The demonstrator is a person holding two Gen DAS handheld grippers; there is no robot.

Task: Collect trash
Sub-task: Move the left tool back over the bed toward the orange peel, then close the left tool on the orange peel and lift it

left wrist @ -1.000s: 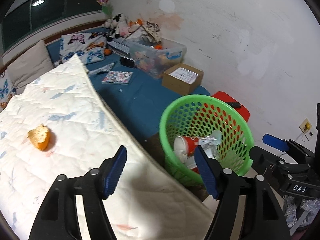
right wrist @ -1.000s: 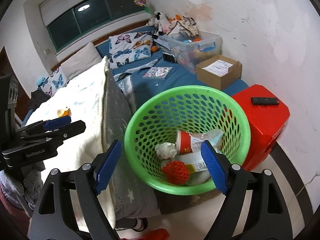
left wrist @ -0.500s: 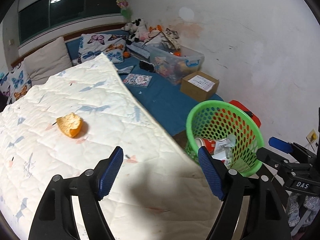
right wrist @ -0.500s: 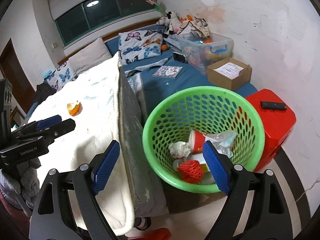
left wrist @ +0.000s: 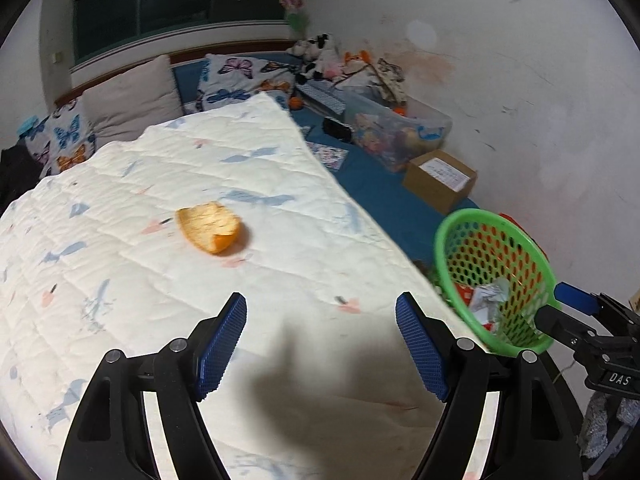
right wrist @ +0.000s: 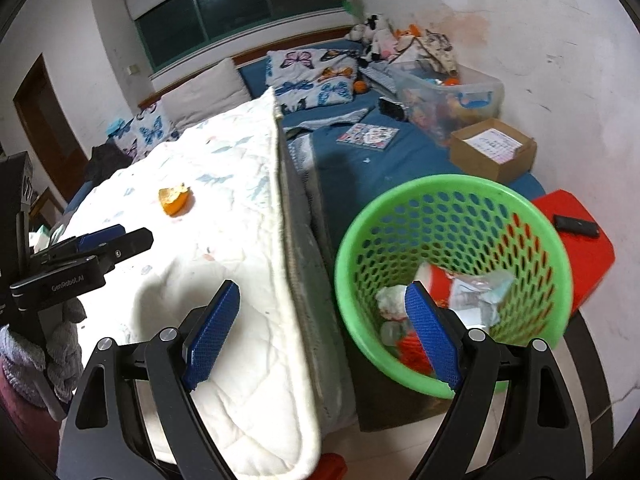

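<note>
A piece of orange peel (left wrist: 210, 232) (right wrist: 174, 200) lies on the white quilted blanket (left wrist: 120, 280) (right wrist: 224, 208). My left gripper (left wrist: 320, 312) hovers over the blanket, a short way in front of the peel, open with nothing between its fingers. A green mesh basket (left wrist: 452, 232) (right wrist: 440, 184) stands on the floor by the bed, holding a red-and-white cup, crumpled paper and a red ball. My right gripper (right wrist: 322, 296) is open and empty over the blanket's edge and the basket's near rim. Each gripper shows at the side of the other's view.
A red stool (right wrist: 588, 256) with a black remote (right wrist: 576, 226) stands right of the basket, by the wall. On the blue sheet (right wrist: 384, 164) lie a cardboard box (right wrist: 492, 152), a clear bin of toys (right wrist: 448, 92), a booklet and butterfly pillows.
Both grippers have swung left, away from the basket and over the blanket. The peel now sits nearer the middle of the left wrist view. Both pairs of jaws stand a little wider.
</note>
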